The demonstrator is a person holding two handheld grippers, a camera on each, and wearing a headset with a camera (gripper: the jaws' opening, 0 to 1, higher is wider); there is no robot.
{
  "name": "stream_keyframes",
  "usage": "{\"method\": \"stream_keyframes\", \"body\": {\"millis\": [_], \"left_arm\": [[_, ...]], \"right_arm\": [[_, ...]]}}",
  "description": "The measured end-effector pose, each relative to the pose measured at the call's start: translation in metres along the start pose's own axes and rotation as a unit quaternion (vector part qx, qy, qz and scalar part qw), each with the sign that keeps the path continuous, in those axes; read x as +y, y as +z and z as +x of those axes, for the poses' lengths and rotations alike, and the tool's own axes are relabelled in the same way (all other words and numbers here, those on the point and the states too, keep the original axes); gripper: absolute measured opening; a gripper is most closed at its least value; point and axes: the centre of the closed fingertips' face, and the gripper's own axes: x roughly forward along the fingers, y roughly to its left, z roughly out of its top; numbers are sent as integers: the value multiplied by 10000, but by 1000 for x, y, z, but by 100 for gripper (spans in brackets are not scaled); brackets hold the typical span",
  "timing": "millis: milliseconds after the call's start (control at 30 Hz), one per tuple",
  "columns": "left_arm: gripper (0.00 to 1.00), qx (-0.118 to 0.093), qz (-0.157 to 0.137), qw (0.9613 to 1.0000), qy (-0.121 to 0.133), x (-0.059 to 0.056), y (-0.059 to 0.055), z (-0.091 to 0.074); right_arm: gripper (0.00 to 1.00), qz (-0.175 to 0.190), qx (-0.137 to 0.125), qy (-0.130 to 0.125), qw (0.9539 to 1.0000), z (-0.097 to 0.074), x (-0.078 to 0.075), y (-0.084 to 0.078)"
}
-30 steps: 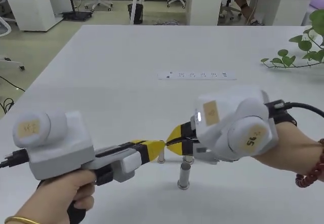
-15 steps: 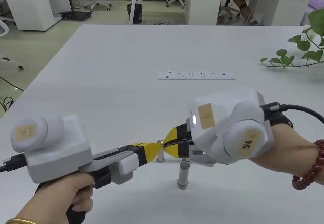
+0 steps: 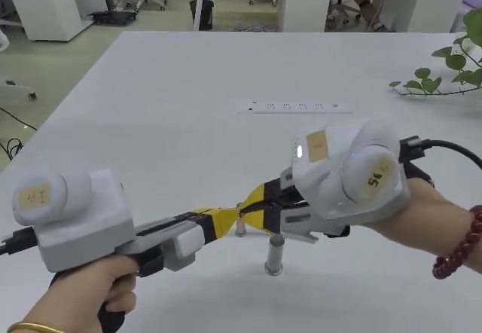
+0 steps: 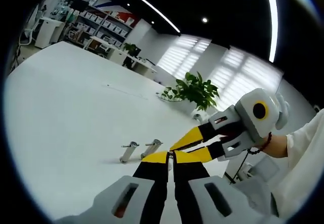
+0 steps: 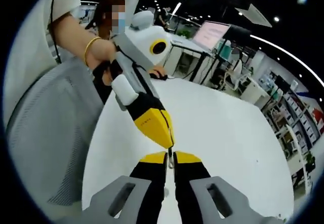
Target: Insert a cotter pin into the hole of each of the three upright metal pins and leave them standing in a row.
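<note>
The left hand-held gripper (image 3: 235, 217) and right hand-held gripper (image 3: 247, 211) meet tip to tip at an upright metal pin (image 3: 239, 230). Both jaw pairs are pressed together (contents too small to tell).

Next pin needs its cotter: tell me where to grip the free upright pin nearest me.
Probably its mid-shaft, level from the near side: the upright metal pin stands free there, while the left gripper and right gripper crowd behind it.

left hand-held gripper (image 4: 171, 155) yellow-black jaws, grey body | metal pin (image 3: 274, 255) silver | table (image 3: 188, 107) white | plant (image 3: 452, 69) green
</note>
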Motion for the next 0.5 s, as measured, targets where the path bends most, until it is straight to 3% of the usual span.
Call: {"method": "stream_keyframes", "body": {"millis": [267,500], "left_arm": [[0,103,251,9996,70,6,-6,-4],[0,94,719,9973,-128,2,-5,-8]], "right_arm": [[12,856,-173,112,9961,-6,-1,-6],[15,1641,-489,101,9852,-14,-8,-7]]}}
